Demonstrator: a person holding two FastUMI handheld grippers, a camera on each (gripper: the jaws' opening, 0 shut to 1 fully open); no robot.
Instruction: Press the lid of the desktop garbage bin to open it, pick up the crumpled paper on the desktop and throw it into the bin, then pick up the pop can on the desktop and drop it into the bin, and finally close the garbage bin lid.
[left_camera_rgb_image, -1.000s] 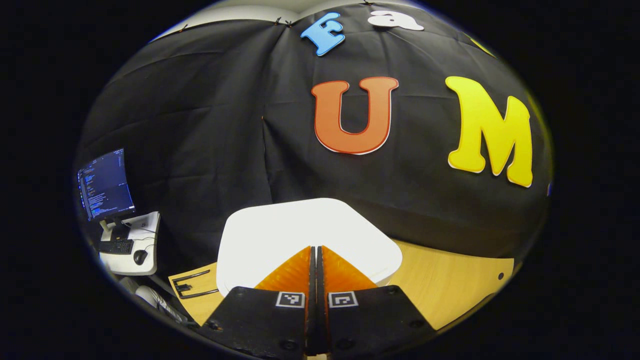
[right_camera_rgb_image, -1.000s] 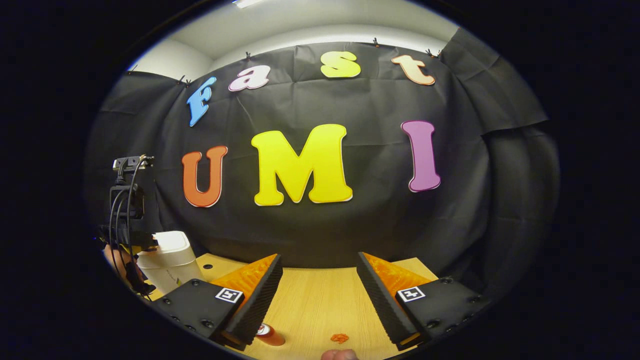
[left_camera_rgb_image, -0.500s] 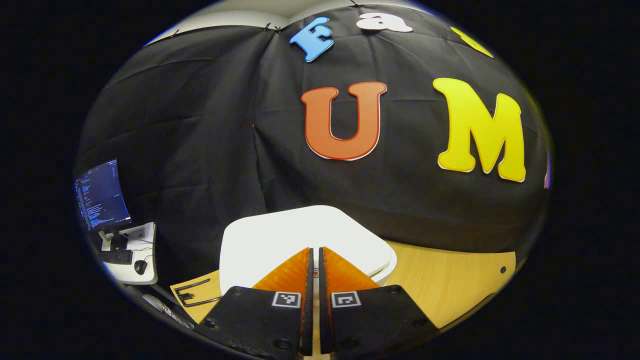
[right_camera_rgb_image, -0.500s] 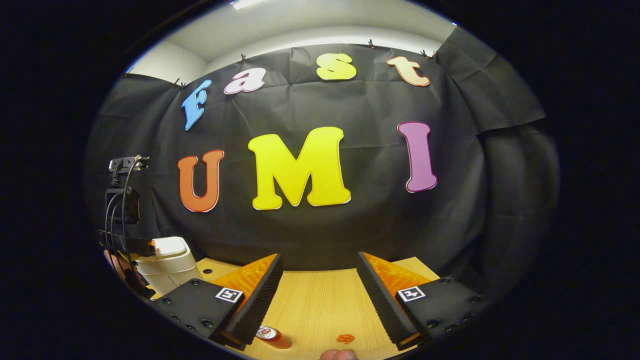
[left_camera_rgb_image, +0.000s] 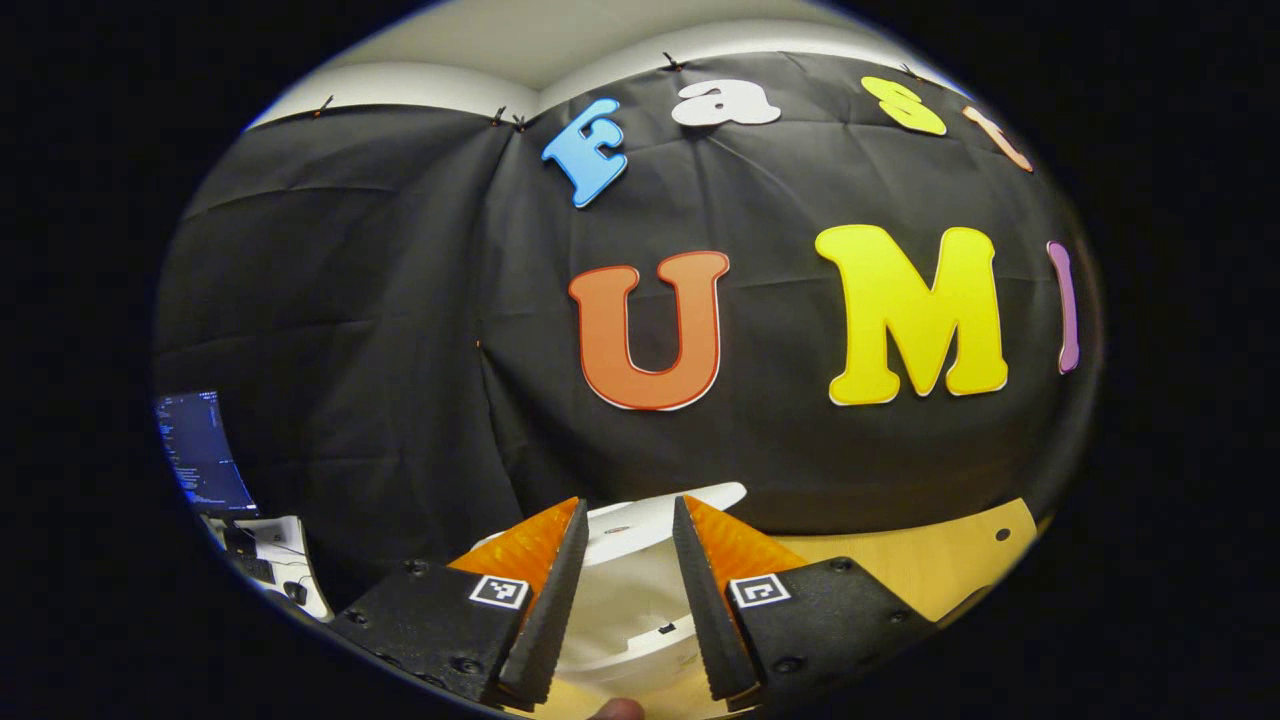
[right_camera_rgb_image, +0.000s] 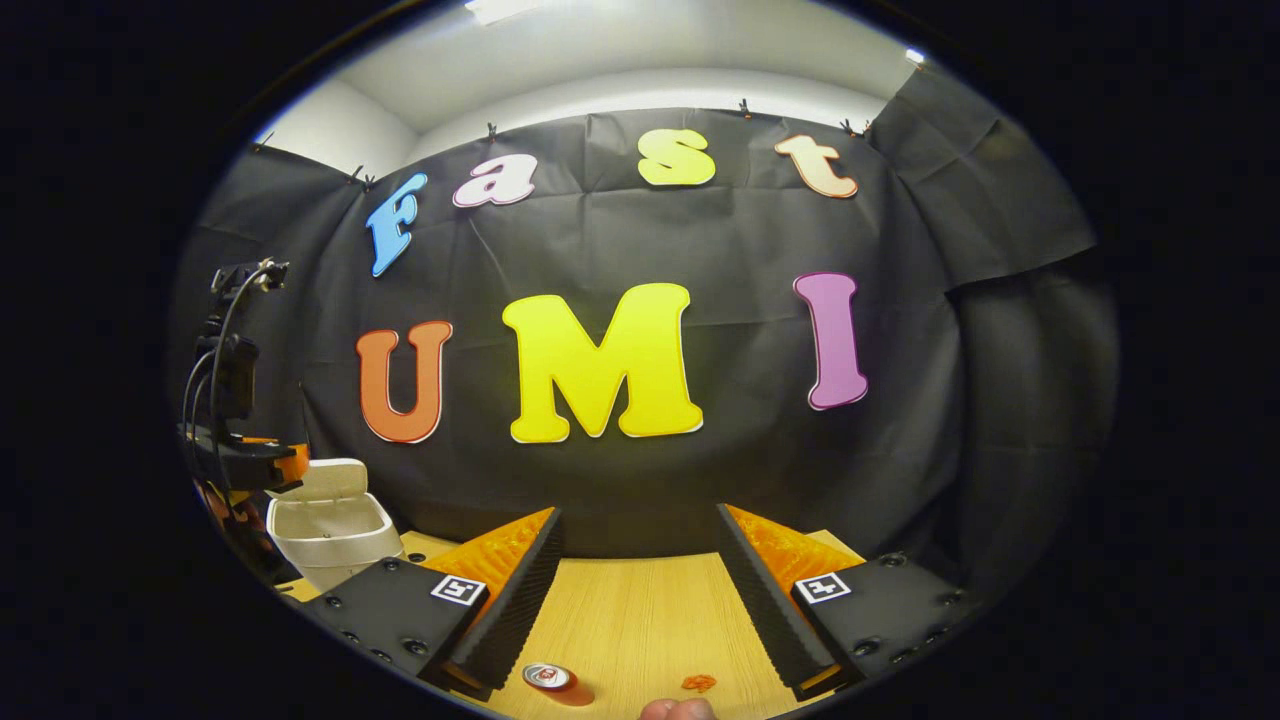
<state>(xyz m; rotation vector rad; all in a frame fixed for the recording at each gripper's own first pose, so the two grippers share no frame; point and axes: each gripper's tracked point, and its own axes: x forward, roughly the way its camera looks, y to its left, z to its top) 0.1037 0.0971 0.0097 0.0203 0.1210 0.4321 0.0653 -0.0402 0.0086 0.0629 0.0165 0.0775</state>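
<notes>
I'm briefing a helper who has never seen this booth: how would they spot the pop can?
Start at the wooden table before the black cloth wall. At its near edge lies the pop can, on its side. Beside it sits a far smaller orange crumpled paper.

black cloth wall, white ceiling, wooden desk, side desk with monitor

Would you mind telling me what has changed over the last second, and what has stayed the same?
The bin's lid has sprung up, so the bin now stands open. The left gripper, shut against the lid a second ago, has lifted away and opened. Unchanged: the right gripper stays open above the table, with the pop can and crumpled paper still lying there.
</notes>
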